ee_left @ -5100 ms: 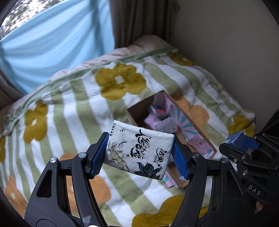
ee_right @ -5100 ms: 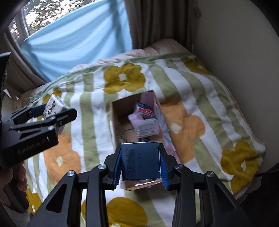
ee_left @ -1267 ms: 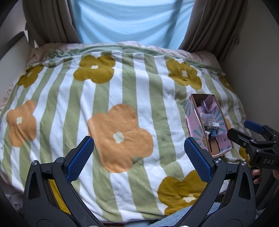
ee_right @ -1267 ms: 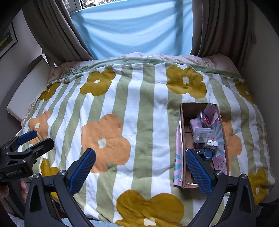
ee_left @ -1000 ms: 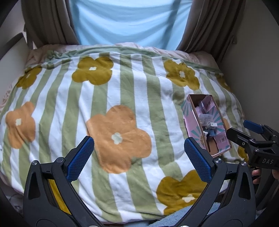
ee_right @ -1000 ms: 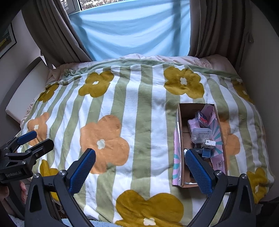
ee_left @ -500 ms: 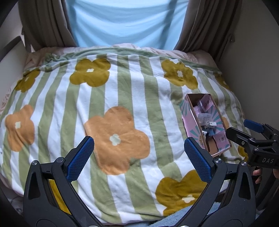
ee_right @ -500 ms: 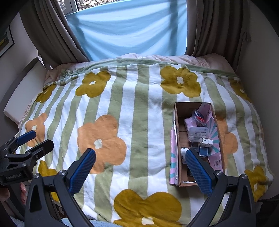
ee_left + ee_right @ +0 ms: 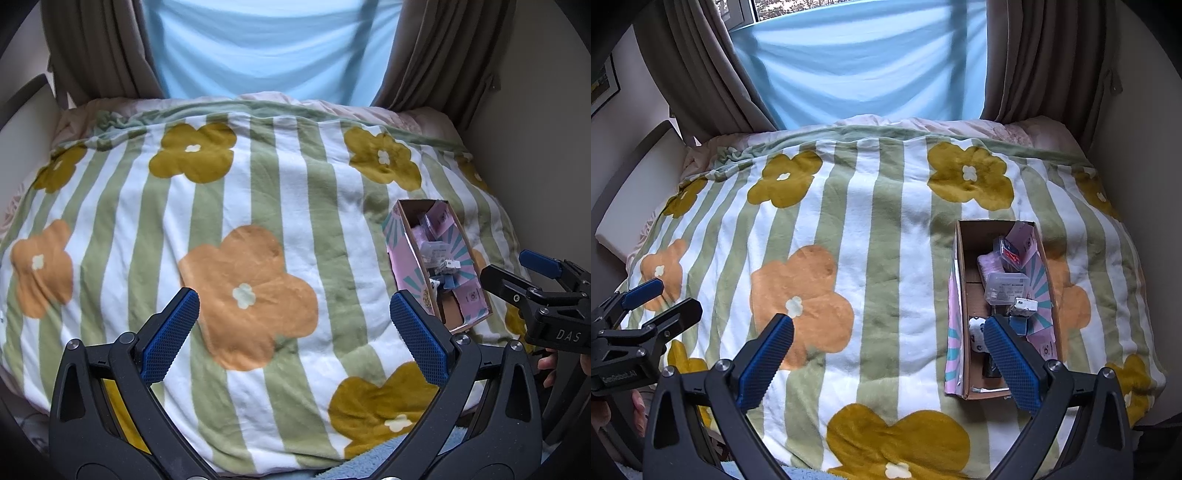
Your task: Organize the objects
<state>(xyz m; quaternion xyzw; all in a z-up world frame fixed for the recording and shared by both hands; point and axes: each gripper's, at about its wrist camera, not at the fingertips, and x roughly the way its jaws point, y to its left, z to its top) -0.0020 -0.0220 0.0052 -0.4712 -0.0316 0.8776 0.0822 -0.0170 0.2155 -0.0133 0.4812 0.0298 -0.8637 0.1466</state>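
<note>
Gaping wide and empty, the left gripper [image 9: 294, 328] hangs above the near half of the bed, blue pads [image 9: 170, 334] spread well apart with only blanket between them. Right gripper [image 9: 888, 358] likewise spread and empty, its right-hand pad overlapping the near end of the cardboard box [image 9: 960, 295] in the right wrist view; cannot tell whether it touches.

Each tool shows in the other's camera: right gripper at the right edge of the left wrist view, near the box's near end, fingertips of a hand [image 9: 547, 366] visible below it; left gripper at the lower left edge of the right wrist view, well away from the box.

Box lies on the right side of the striped flower blanket [image 9: 879, 236], long axis running away from the cameras, top open, pink and teal pattern on its outer wall and flaps. Inside, from far end to near:
- pink packet [image 9: 1022, 236] leaning against the far right wall
- small clear case with red label [image 9: 1010, 254]
- clear plastic container [image 9: 1006, 288]
- small white item [image 9: 1026, 305] beside a dark blue box [image 9: 1019, 325]
- white printed pack [image 9: 977, 334], partly hidden behind the pad

Blanket otherwise bare. Beyond the bed: brown curtains [image 9: 698, 70], pale blue sheet [image 9: 860, 59] over the window.
</note>
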